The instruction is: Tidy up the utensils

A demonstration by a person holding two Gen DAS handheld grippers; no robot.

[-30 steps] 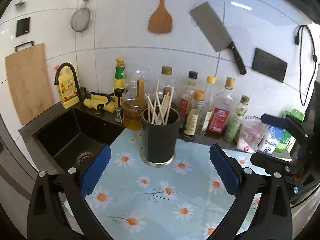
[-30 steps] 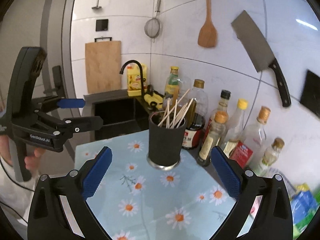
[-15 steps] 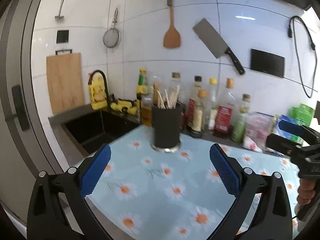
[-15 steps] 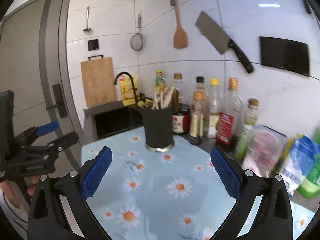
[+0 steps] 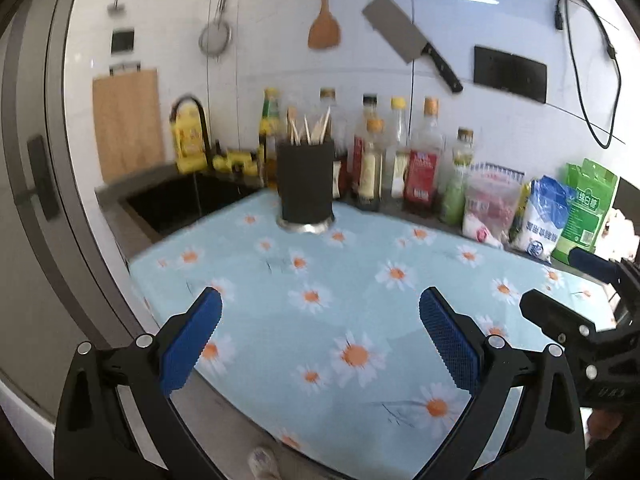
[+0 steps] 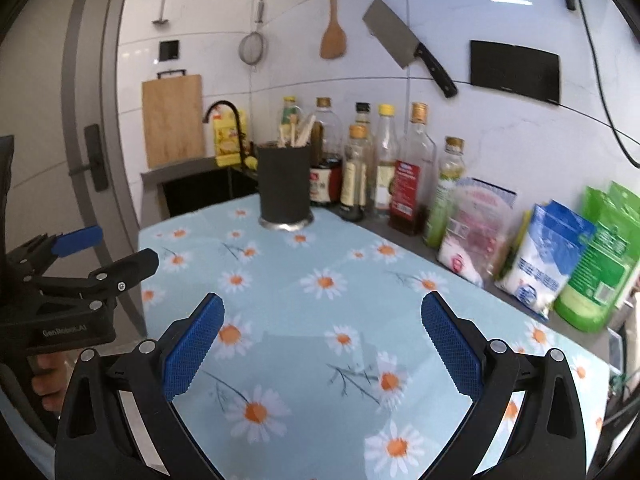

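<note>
A black utensil holder [image 5: 306, 182] [image 6: 285, 186] stands at the far end of the daisy-print cloth [image 5: 360, 304] [image 6: 312, 312], with several wooden chopsticks [image 5: 310, 130] [image 6: 298, 132] upright in it. My left gripper [image 5: 320, 344] hangs open over the cloth's near edge, well short of the holder, with nothing between its blue pads. My right gripper [image 6: 322, 346] is open too, empty, above the near part of the cloth. The right wrist view shows the left gripper [image 6: 80, 256] at the left; the left wrist view shows the right gripper [image 5: 580, 292] at the right.
A row of sauce and oil bottles [image 5: 400, 160] [image 6: 384, 164] lines the wall behind the holder, with food bags [image 5: 560, 216] [image 6: 560, 248] to their right. A black sink [image 5: 184, 204] with a faucet lies left. A cleaver [image 6: 408, 50], wooden spatula [image 6: 333, 36], strainer and cutting board [image 6: 172, 120] are on the wall.
Both grippers have pulled back from the holder toward the near edge of the cloth, so the holder looks smaller and farther. Both stayed open and empty.
</note>
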